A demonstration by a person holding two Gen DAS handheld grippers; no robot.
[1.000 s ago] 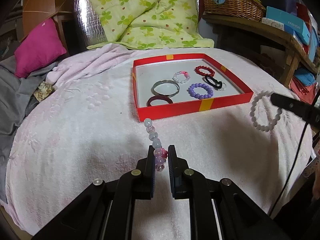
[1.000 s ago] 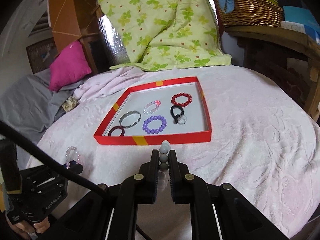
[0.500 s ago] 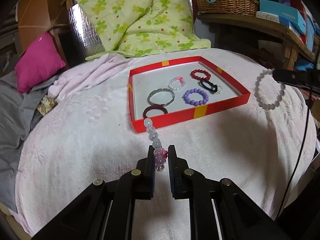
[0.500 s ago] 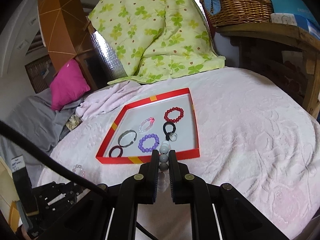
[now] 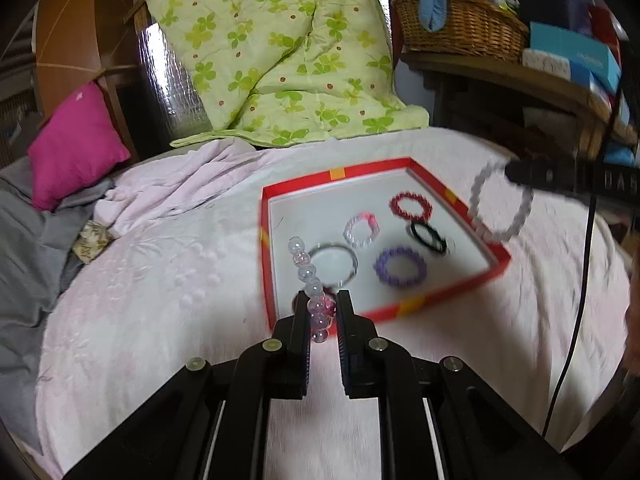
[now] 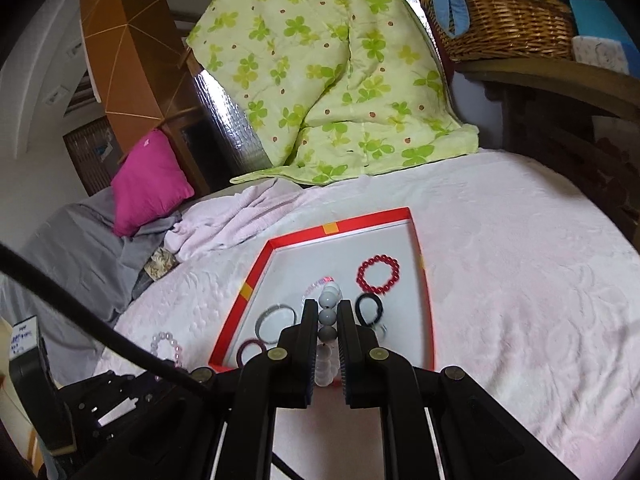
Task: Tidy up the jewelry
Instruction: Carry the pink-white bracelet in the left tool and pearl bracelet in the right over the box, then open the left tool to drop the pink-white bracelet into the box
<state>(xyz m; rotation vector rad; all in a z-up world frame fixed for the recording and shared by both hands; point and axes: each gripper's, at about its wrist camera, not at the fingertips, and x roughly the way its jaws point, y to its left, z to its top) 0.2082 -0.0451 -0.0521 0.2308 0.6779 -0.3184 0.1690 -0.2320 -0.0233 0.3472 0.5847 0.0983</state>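
My left gripper (image 5: 322, 312) is shut on a pink and clear bead bracelet (image 5: 310, 284), held above the near left corner of the red tray (image 5: 265, 264). My right gripper (image 6: 322, 320) is shut on a white bead bracelet (image 6: 329, 312) above the tray's (image 6: 428, 312) near end; that bracelet also hangs over the tray's right wall in the left wrist view (image 5: 500, 204). In the tray lie a red bead bracelet (image 5: 411, 205), a purple bead bracelet (image 5: 400, 267), a pale pink one (image 5: 361, 231), a black band (image 5: 428, 237), a silver bangle (image 5: 334, 263) and a dark red ring (image 6: 251, 350).
The tray rests on a pale pink blanket (image 5: 160, 288) on a bed. A green clover quilt (image 5: 288, 52), a magenta pillow (image 5: 76, 144) and grey cloth (image 5: 24, 248) lie behind and left. A wooden shelf with a wicker basket (image 5: 460, 28) stands at the right. A black cable (image 5: 580, 300) hangs right.
Both grippers have moved forward toward the tray with their bracelets. The right gripper now hangs over the tray's near end; the left one is at its near left corner.
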